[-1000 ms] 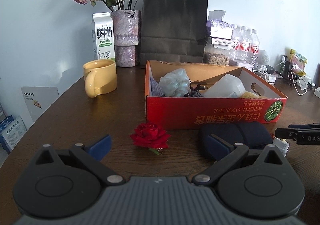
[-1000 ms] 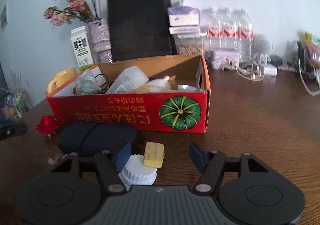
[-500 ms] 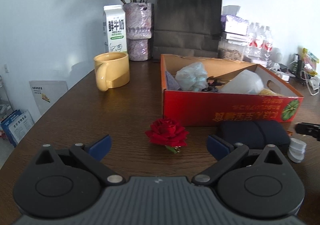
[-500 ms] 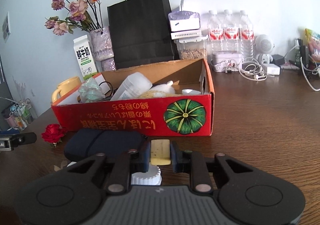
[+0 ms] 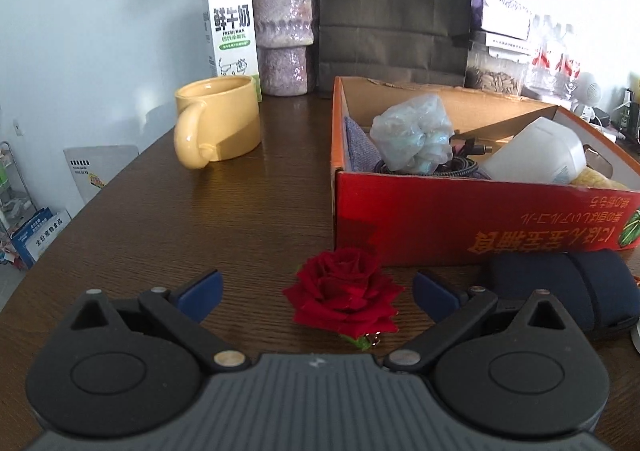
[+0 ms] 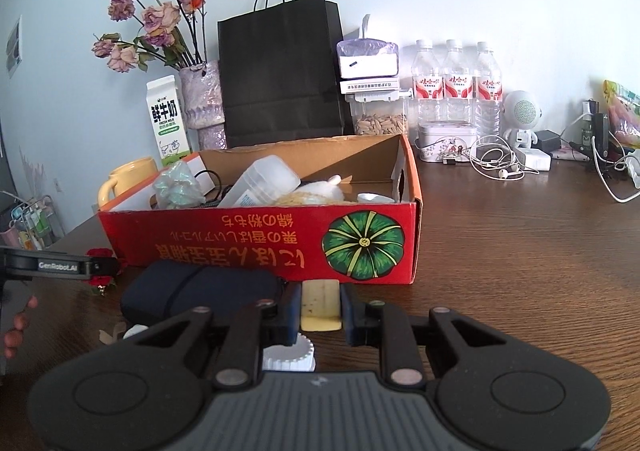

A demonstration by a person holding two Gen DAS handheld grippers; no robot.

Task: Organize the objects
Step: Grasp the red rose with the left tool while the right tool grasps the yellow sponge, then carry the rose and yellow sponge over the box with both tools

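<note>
A red rose (image 5: 345, 297) lies on the brown table just in front of the red cardboard box (image 5: 460, 219). My left gripper (image 5: 316, 291) has a finger on either side of the rose; its jaws are closing, and the blue pads stand clear of the petals. In the right wrist view my right gripper (image 6: 320, 307) is shut on a pale yellow block (image 6: 320, 305), held in front of the red cardboard box (image 6: 260, 243). A white ridged cap (image 6: 289, 357) lies under it. The left gripper's finger (image 6: 60, 265) hides most of the rose (image 6: 100, 279) there.
A dark navy pouch (image 5: 560, 291) lies against the box front. A yellow mug (image 5: 218, 123), milk carton (image 5: 230, 29), vase (image 5: 284, 31) and black paper bag (image 5: 392, 7) stand behind. Water bottles (image 6: 456, 91), earphones (image 6: 496, 163) and cables crowd the back right.
The left gripper moved forward and lower, so the rose now sits between its fingers. The right gripper shut on the yellow block and lifted it off the table.
</note>
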